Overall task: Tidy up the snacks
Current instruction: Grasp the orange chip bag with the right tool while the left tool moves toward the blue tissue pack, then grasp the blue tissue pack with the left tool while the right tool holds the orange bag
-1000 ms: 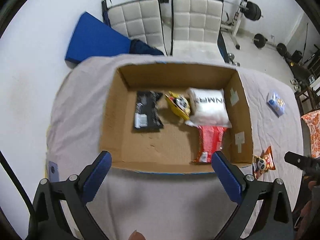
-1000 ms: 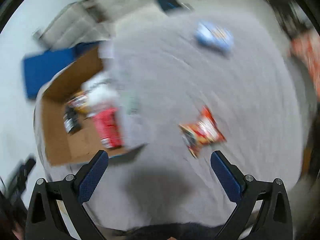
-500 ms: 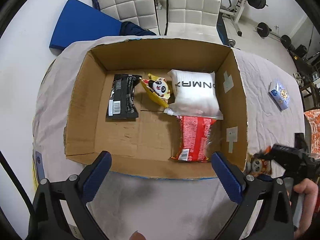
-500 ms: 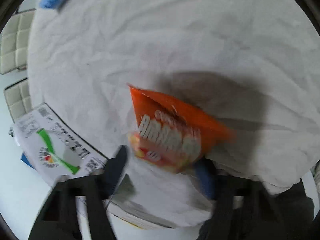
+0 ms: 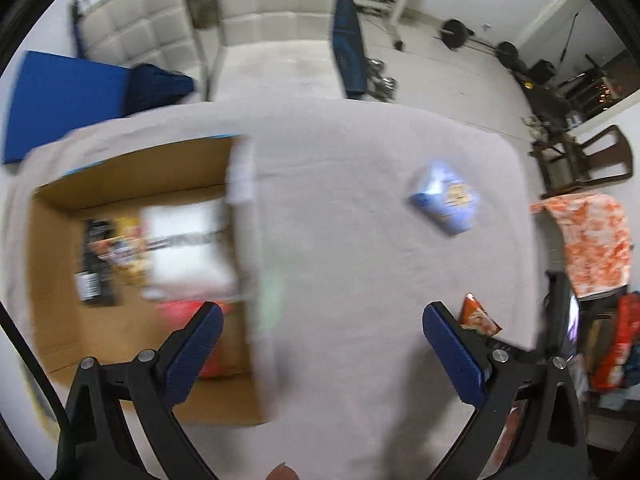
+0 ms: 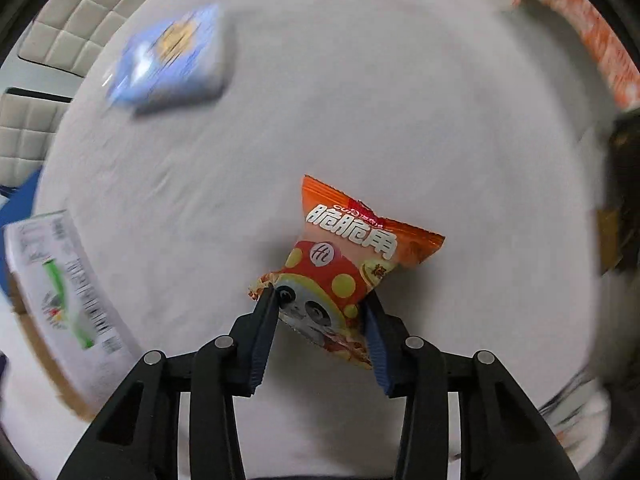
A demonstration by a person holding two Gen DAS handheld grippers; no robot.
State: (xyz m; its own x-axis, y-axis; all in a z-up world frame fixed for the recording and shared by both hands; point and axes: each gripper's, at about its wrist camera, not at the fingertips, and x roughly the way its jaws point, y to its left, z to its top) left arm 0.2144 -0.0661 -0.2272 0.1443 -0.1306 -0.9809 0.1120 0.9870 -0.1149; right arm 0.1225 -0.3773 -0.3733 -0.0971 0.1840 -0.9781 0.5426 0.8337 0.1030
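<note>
Orange snack bag [image 6: 344, 264], printed with a panda face, sits at lower centre of the right wrist view, its bottom end pinched between the two fingers of the right gripper [image 6: 320, 308]. One finger [image 6: 264, 320] presses its lower left edge, the other its lower right, and the bag's top fans out up and to the right over the white cloth [image 6: 360, 80]. Whether the bag rests on the cloth or is lifted off it cannot be told. At upper left of that view a blue packet [image 6: 172, 60] lies on the cloth, blurred, well apart from the bag. A printed flap of the box [image 6: 64, 280] shows at the left edge.

Seen from the left wrist, the left gripper [image 5: 322, 324] holds nothing, its blue pads spread wide at the bottom of the frame above bare cloth [image 5: 340, 200]. The cardboard box [image 5: 48, 280] fills the left half, blurred, with a white bag [image 5: 184, 240], a black pack [image 5: 94, 264] and a red pack [image 5: 212, 344] inside. The blue packet [image 5: 446, 202] lies at right of centre. The orange bag [image 5: 478, 318] peeks out just behind the right-hand pad. Padded chairs [image 5: 276, 8] stand at the top, beyond the table.
</note>
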